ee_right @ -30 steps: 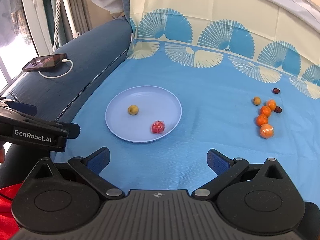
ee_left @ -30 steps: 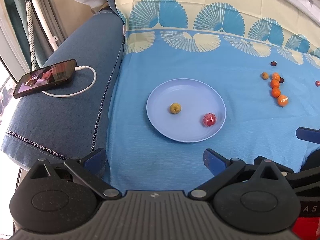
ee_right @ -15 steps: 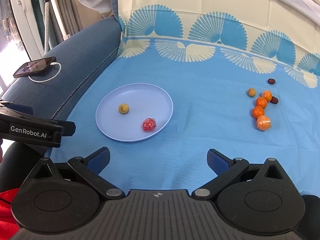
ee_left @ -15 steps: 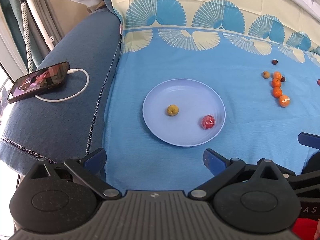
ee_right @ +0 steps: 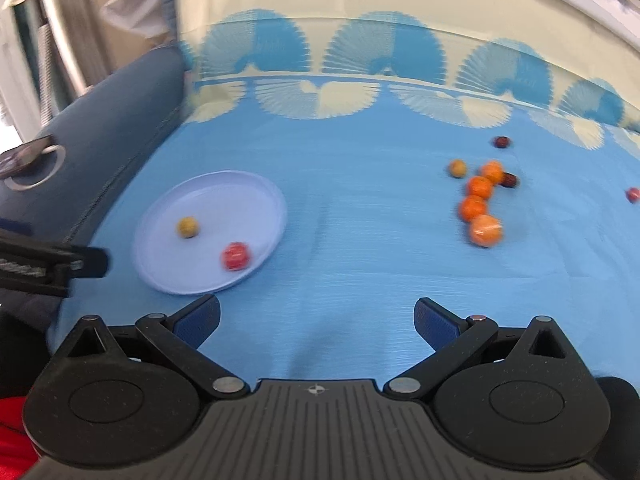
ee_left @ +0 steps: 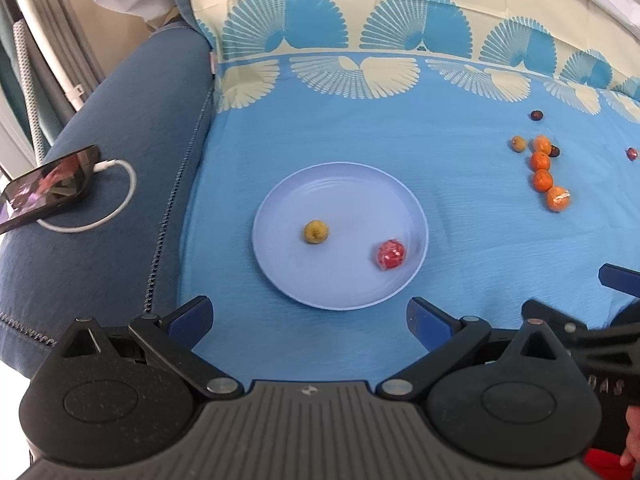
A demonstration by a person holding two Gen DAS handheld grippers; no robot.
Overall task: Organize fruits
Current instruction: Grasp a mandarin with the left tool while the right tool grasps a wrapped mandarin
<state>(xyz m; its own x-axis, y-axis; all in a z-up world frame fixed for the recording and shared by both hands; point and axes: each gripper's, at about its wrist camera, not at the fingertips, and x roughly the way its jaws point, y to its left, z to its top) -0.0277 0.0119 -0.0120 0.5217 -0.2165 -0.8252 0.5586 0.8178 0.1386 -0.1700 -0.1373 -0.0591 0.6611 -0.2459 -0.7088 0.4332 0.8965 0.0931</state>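
Note:
A pale blue plate [ee_left: 340, 184] lies on the blue cloth and holds a yellow-green fruit [ee_left: 316, 231] and a red wrapped fruit [ee_left: 391, 255]; the plate also shows in the right wrist view [ee_right: 224, 196]. A cluster of orange fruits [ee_right: 478, 204] with small dark fruits [ee_right: 501, 142] lies to the right; the oranges also show in the left wrist view [ee_left: 542, 170]. My left gripper [ee_left: 310, 318] is open and empty, just short of the plate. My right gripper [ee_right: 316, 320] is open and empty over bare cloth between the plate and the oranges.
A phone [ee_left: 44, 188] on a white charging cable [ee_left: 112, 204] lies on the dark blue sofa arm at the left. A lone red fruit [ee_right: 633, 194] lies at the far right. The cloth's fan-patterned edge runs up the backrest behind.
The right gripper has swung to the right, so the oranges sit nearer its centre and the plate has shifted left. The left gripper has barely moved. Both stay open.

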